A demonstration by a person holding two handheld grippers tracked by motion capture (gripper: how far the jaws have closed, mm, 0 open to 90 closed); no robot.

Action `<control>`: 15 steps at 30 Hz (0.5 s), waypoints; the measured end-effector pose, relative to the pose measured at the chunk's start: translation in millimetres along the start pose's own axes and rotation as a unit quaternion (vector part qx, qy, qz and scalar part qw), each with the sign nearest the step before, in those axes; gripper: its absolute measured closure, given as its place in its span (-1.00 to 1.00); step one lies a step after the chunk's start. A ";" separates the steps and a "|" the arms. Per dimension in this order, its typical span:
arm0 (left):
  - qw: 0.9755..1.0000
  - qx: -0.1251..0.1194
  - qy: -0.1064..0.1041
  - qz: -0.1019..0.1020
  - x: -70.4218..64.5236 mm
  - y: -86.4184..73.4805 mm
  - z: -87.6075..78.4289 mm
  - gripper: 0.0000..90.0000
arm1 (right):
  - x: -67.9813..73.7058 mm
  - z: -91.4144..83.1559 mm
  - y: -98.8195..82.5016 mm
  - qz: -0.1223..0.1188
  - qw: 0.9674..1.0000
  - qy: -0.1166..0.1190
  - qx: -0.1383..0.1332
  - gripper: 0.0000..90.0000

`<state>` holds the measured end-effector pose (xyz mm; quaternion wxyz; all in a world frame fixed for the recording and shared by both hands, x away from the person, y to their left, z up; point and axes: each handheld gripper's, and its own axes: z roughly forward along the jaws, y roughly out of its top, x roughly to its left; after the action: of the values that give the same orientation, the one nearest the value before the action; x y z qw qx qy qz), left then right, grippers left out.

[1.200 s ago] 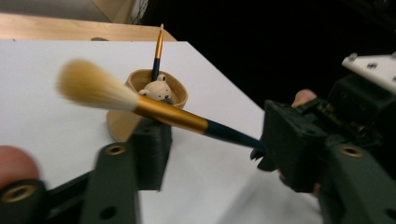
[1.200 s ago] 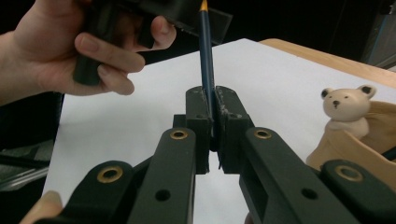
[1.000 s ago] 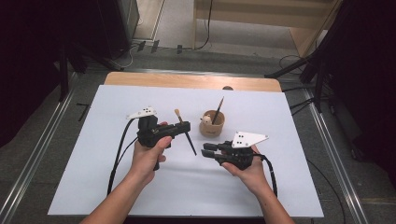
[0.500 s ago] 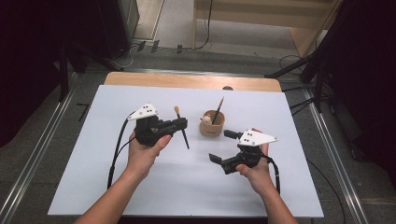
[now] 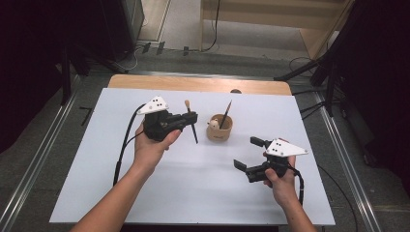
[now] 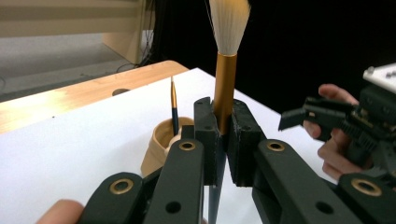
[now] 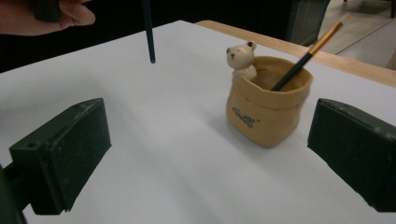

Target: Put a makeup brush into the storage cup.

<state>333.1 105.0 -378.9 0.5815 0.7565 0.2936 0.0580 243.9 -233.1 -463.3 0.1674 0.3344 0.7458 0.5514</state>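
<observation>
My left gripper [image 5: 192, 117] is shut on a brush [image 5: 191, 121] with a gold ferrule, white bristles and a dark handle. It holds the brush up off the table, bristles upward [image 6: 225, 88], clamped between the pads [image 6: 205, 135]. A tan bag-shaped pot [image 5: 220, 128] with a small bear figure stands just to the right of the brush, and a second brush [image 5: 225, 113] leans inside it. My right gripper [image 5: 249, 153] hovers to the near right of the pot [image 7: 266, 105]. Its jaws have just been opening and stand wide apart with nothing between them.
A white sheet [image 5: 193, 193] covers the table, with a bare wooden strip [image 5: 193, 84] along the far edge. Black cables [image 5: 123, 145] trail from both grippers. Metal rails [image 5: 29, 183] run along the floor on both sides, and dark stands rise at the back.
The right gripper's jaws opened and it drew away to the right from the held brush's lower end. The left gripper lifted the brush a little.
</observation>
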 end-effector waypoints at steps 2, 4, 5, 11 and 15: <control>1.000 0.004 -0.004 0.004 1.8 2.3 2.2 0.90 | -2.7 -5.8 -3.3 0.003 1.000 -0.005 0.000 -1.00; 1.000 0.001 -0.004 0.007 1.8 4.4 2.4 0.90 | -5.0 -12.1 -6.2 0.001 1.000 -0.014 0.002 -1.00; 1.000 -0.001 -0.003 0.008 2.0 5.3 2.1 0.90 | -5.7 -15.1 -7.8 0.001 1.000 -0.016 0.000 -1.00; 0.999 -0.010 0.003 0.030 -2.4 11.9 5.1 0.90 | -11.4 -32.0 -15.9 0.007 1.000 -0.026 0.004 -1.00; 0.999 -0.016 0.002 0.031 -2.1 17.1 7.7 0.90 | -16.5 -41.7 -23.0 0.013 0.999 -0.037 0.008 -1.00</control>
<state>341.1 94.8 -365.2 0.5908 0.7557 0.2703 0.0824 222.8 -278.0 -472.8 0.1847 0.3653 0.7392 0.5348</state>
